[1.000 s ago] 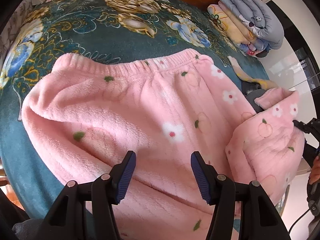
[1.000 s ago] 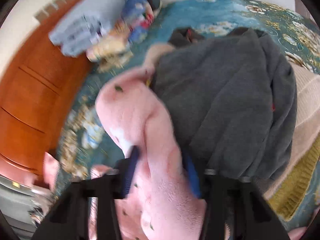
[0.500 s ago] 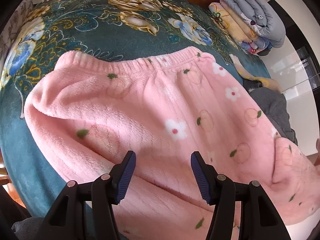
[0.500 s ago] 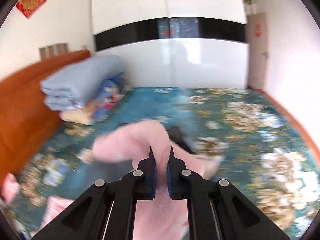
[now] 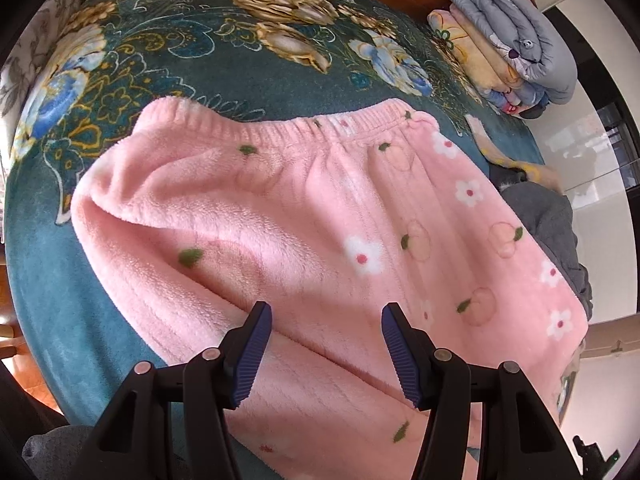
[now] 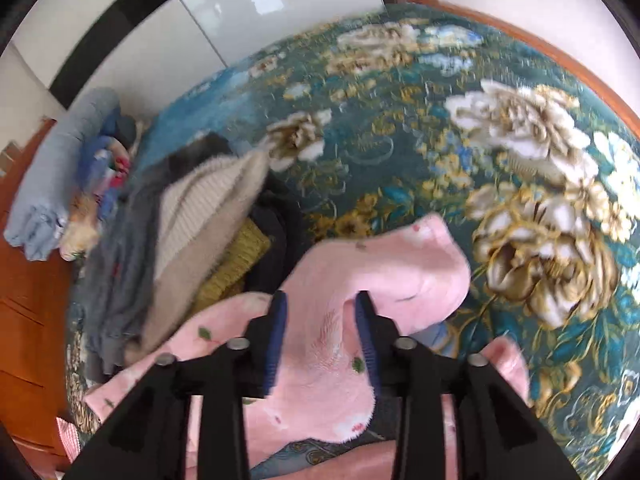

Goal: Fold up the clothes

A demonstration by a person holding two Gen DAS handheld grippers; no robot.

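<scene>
Pink fleece flower-print trousers lie across teal floral bedspread, waistband toward frame top, legs running lower right. Left gripper gapes wide, empty; right gripper jaws just opened, trouser leg end between, pads off it.

My left wrist cam looks steeply down, close over the pink trousers on the bed. Right wrist cam angles down toward the wardrobe. Both share trousers, bedspread and folded quilts.
</scene>
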